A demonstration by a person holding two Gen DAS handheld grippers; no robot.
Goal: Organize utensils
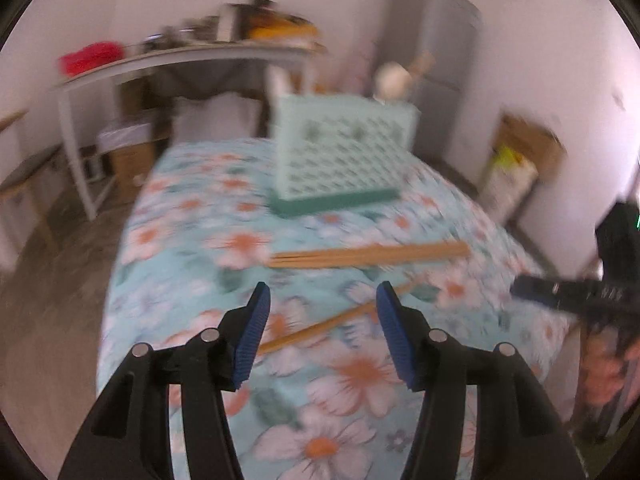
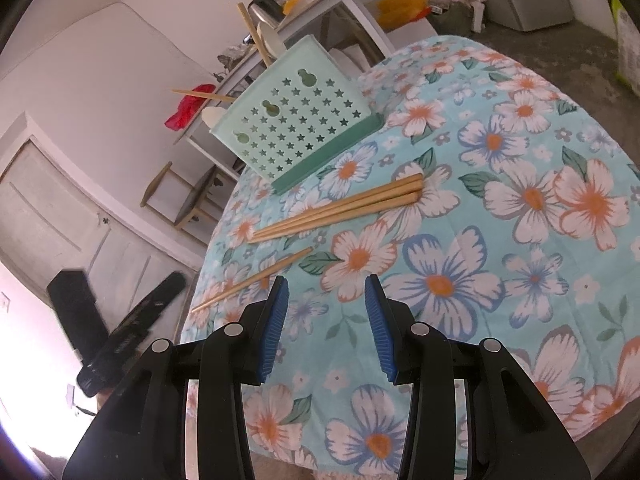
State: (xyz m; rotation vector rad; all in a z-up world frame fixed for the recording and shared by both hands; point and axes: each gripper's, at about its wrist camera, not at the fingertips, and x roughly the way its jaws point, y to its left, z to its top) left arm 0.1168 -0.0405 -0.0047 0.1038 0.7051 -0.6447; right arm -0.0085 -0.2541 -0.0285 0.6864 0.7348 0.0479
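Left hand-held gripper (image 1: 322,300) and right hand-held gripper (image 2: 326,292): blue pads spread, nothing between them, above the floral-cloth surface (image 2: 520,240). One loose wooden chopstick (image 2: 252,280) lies nearest; a bundle of wooden chopsticks (image 2: 340,210) lies beyond it. Farthest, the mint-green perforated plastic utensil holder (image 2: 296,120) stands on the surface, utensils inside.

The pale wooden chopsticks (image 2: 340,208) look smooth. The mint-green plastic holder with star holes (image 2: 296,120) looks matt. The flowery blue tablecloth (image 2: 500,240) is soft cloth.
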